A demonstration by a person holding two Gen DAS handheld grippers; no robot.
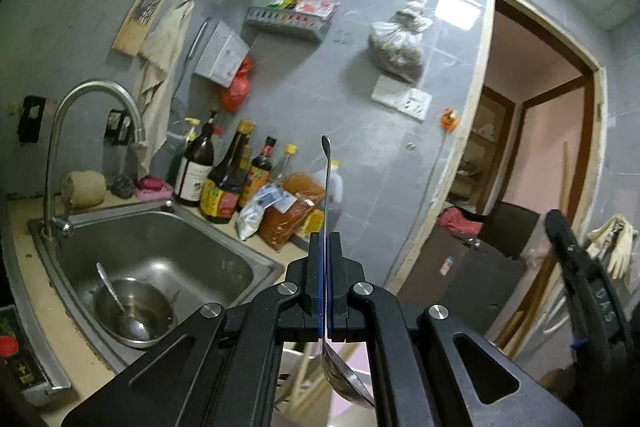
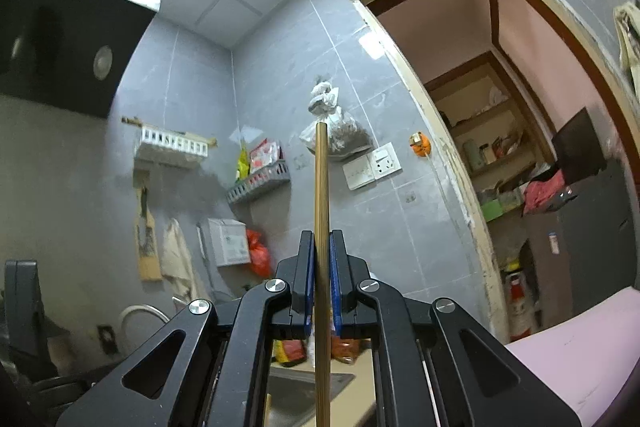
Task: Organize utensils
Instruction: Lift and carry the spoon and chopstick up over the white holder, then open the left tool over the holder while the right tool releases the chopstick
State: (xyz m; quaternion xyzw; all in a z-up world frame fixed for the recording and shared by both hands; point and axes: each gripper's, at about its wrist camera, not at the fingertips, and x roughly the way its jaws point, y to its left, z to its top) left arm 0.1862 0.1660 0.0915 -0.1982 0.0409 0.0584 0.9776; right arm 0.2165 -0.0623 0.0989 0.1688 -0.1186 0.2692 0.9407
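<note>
My left gripper point(image 1: 324, 239) is shut on a metal spoon point(image 1: 327, 187). Its handle points up past the fingertips and its bowl hangs below the jaws. My right gripper point(image 2: 321, 237) is shut on a wooden chopstick point(image 2: 321, 179) that stands upright, its end reaching up in front of the wall. Both grippers are raised above the counter. The right gripper's black body point(image 1: 580, 267) shows at the right of the left wrist view. A second spoon point(image 1: 120, 303) lies in a steel bowl point(image 1: 134, 311) in the sink point(image 1: 160, 251).
A tap point(image 1: 80, 131) arches over the sink. Sauce bottles point(image 1: 224, 179) and food bags point(image 1: 288, 211) stand along the counter's back. Wall racks point(image 2: 260, 183) and a white basket point(image 2: 172, 143) hang above. A doorway point(image 2: 500, 147) opens at the right. A pink surface point(image 2: 580, 355) lies at lower right.
</note>
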